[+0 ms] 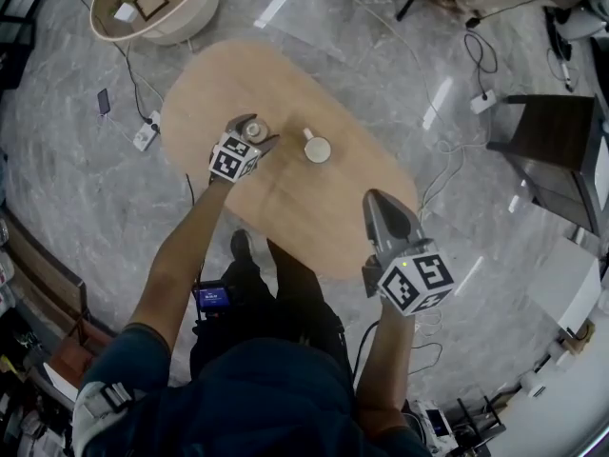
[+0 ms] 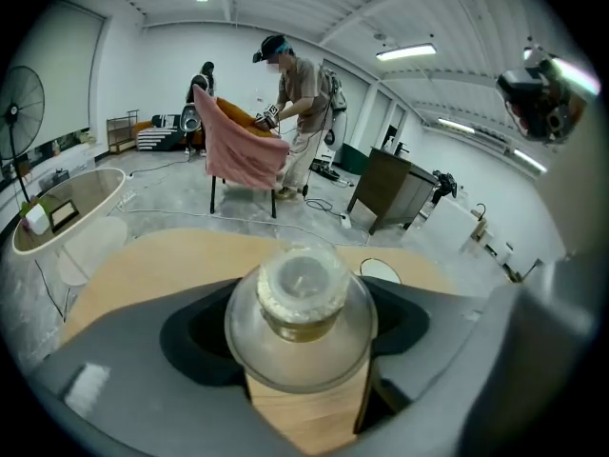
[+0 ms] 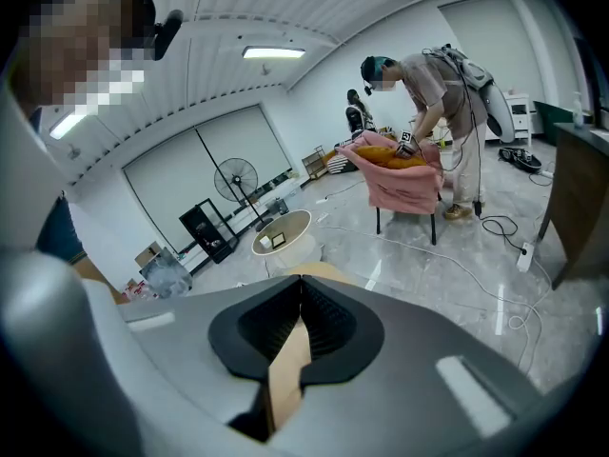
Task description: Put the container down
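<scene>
A clear glass container (image 2: 300, 322) with a round stopper sits between the jaws of my left gripper (image 2: 300, 355), which is shut on its wide body. In the head view the container (image 1: 255, 129) and left gripper (image 1: 251, 137) are low over the far left part of the oval wooden table (image 1: 285, 208); whether the container's base touches the wood is hidden. My right gripper (image 1: 377, 200) hangs over the table's near right edge, its jaws shut with nothing between them (image 3: 298, 298).
A white round cup (image 1: 317, 149) stands on the table just right of the container, also visible as the white cup (image 2: 381, 270). A round beige side table (image 1: 157, 3) stands far left, a dark cabinet (image 1: 552, 131) at right. Cables and power strips lie on the floor.
</scene>
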Demonstrator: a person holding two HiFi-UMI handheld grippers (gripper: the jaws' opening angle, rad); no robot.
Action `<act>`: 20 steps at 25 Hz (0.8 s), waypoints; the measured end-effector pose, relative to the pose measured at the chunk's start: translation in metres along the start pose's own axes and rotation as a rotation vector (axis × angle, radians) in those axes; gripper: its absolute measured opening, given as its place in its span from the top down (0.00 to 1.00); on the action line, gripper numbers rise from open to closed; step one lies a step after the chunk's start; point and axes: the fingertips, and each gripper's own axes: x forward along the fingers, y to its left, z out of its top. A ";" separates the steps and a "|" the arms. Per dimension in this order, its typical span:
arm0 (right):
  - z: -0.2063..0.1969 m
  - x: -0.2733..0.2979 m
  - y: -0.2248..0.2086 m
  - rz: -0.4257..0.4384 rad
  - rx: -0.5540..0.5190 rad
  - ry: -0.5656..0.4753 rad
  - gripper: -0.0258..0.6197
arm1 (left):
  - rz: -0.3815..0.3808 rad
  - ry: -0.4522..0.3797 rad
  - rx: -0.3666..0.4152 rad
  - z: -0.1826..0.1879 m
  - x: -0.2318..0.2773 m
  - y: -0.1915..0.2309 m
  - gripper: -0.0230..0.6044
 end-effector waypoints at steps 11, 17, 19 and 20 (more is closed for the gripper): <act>-0.031 0.017 -0.009 -0.001 0.033 0.058 0.94 | 0.010 0.105 -0.018 -0.051 0.050 0.020 0.43; -0.045 0.021 -0.013 -0.008 0.048 0.082 0.94 | 0.010 0.139 -0.018 -0.067 0.061 0.023 0.43; -0.048 0.023 -0.014 -0.011 0.051 0.090 0.94 | 0.009 0.146 -0.019 -0.071 0.065 0.024 0.43; -0.050 0.023 -0.014 -0.011 0.052 0.093 0.94 | 0.009 0.149 -0.019 -0.073 0.067 0.024 0.43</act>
